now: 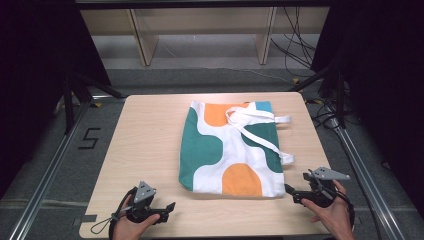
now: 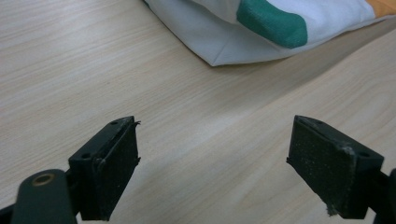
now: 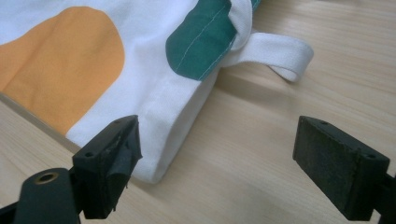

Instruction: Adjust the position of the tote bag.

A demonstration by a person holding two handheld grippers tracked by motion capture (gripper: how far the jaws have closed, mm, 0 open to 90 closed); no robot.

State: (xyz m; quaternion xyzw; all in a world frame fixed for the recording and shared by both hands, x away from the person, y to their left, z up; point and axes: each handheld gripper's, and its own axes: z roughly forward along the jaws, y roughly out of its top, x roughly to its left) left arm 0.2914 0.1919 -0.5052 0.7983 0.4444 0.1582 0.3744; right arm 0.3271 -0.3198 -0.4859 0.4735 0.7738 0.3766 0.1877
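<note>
Two open grippers flank a flat tote bag point(image 1: 230, 150) on the wooden table point(image 1: 145, 150), the bag lying mid-table with its white handles point(image 1: 252, 120) flopped across its far right part. Its near edge faces the person. The right gripper point(image 1: 290, 190) sits just beside the bag's near right corner point(image 3: 156, 172), jaws spread wide and holding nothing. The left gripper point(image 1: 170, 207) rests near the near left corner point(image 2: 215, 60) but apart from it, jaws equally wide. This looks like the approach before a grasp; next, each gripper likely needs to slide a jaw under its corner and close.
</note>
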